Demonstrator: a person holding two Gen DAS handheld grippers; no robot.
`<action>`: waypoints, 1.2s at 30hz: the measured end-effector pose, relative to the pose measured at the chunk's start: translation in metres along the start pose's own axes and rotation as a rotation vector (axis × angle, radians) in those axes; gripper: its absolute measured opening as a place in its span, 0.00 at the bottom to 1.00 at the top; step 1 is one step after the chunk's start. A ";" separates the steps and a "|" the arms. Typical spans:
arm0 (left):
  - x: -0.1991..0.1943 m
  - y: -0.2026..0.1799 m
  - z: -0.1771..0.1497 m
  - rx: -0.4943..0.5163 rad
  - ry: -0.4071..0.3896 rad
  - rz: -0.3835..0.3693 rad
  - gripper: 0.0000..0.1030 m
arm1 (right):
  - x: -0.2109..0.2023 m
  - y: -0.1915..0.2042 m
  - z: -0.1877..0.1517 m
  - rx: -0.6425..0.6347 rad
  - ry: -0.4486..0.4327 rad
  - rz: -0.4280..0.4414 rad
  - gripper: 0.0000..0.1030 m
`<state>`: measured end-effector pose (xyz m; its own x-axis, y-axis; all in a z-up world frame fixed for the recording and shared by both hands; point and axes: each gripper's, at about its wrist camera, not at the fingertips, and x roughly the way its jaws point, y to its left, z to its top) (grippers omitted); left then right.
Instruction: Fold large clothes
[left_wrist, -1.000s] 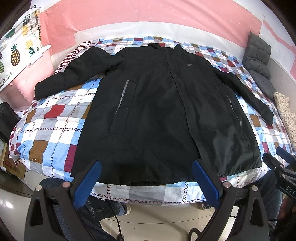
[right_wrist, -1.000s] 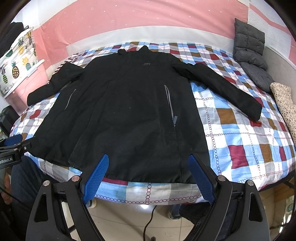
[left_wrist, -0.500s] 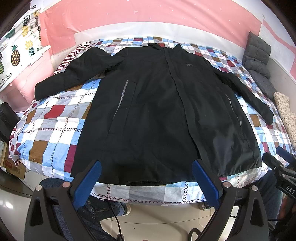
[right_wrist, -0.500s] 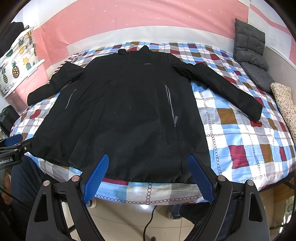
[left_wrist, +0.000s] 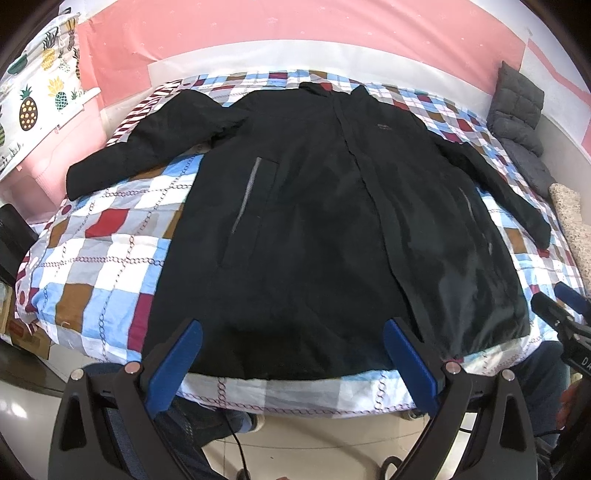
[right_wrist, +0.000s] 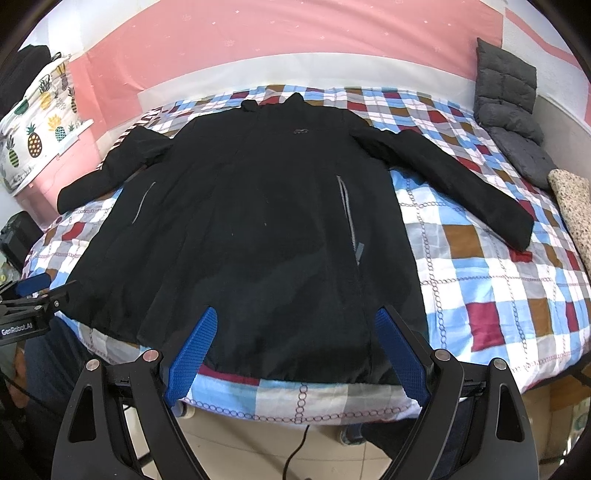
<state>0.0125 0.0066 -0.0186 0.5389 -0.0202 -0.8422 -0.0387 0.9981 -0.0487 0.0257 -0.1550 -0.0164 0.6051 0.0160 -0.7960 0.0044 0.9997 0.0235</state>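
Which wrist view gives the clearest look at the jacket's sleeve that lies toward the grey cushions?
The right wrist view: that sleeve lies fully visible across the checked bedspread, shoulder to cuff. In the left wrist view the same sleeve sits near the frame edge, squeezed and foreshortened, though the cuff still shows.

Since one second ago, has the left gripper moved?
No. In the left wrist view, the left gripper frames the same hem of the black padded jacket on the checked bedsheet.
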 end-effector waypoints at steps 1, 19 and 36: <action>0.002 0.002 0.002 0.000 0.000 0.005 0.96 | 0.002 0.000 0.002 -0.004 0.004 0.002 0.86; 0.064 0.078 0.070 -0.118 -0.028 0.047 0.95 | 0.062 0.031 0.066 -0.093 0.018 0.009 0.86; 0.142 0.219 0.140 -0.377 -0.053 0.146 0.85 | 0.140 0.070 0.121 -0.188 0.065 0.056 0.85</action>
<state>0.1980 0.2306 -0.0740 0.5469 0.1330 -0.8265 -0.4183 0.8986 -0.1322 0.2072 -0.0848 -0.0531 0.5479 0.0665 -0.8339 -0.1797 0.9829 -0.0397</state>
